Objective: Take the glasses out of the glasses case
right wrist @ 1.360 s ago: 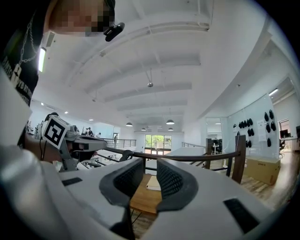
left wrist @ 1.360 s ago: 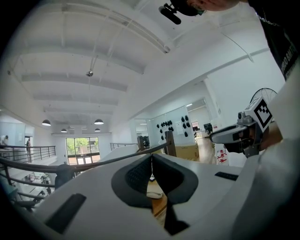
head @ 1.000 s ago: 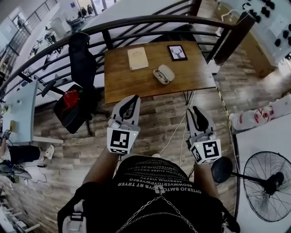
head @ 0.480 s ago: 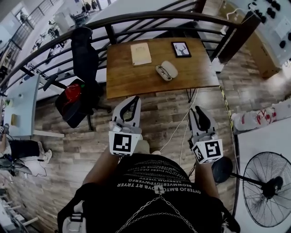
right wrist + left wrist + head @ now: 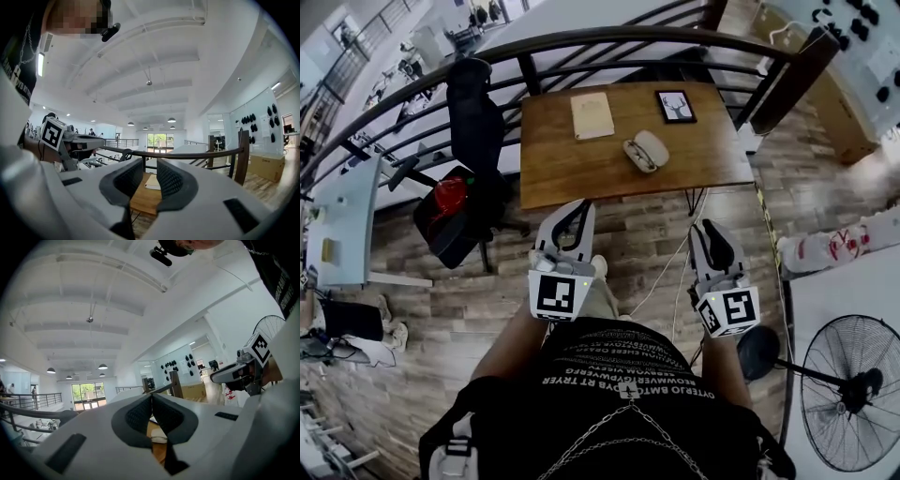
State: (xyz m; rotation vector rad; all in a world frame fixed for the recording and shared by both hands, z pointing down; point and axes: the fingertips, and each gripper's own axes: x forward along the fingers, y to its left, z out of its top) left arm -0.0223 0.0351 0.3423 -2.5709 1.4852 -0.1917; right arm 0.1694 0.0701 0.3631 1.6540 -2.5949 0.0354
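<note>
A pale glasses case lies open on the wooden table, with the glasses in its left half. Both grippers are held near my body, well short of the table's front edge and over the floor. My left gripper has its fingertips touching and holds nothing. My right gripper shows a narrow gap between its pads, with nothing in it. Both point toward the table.
A cream notebook and a dark framed picture lie on the table's far half. A curved black railing runs behind it. A black chair with a bag stands at the left, a floor fan at the right.
The head view has shifted slightly, so the table sits a little further right. A shoe now shows by the left gripper. Both grippers keep the same pose.
</note>
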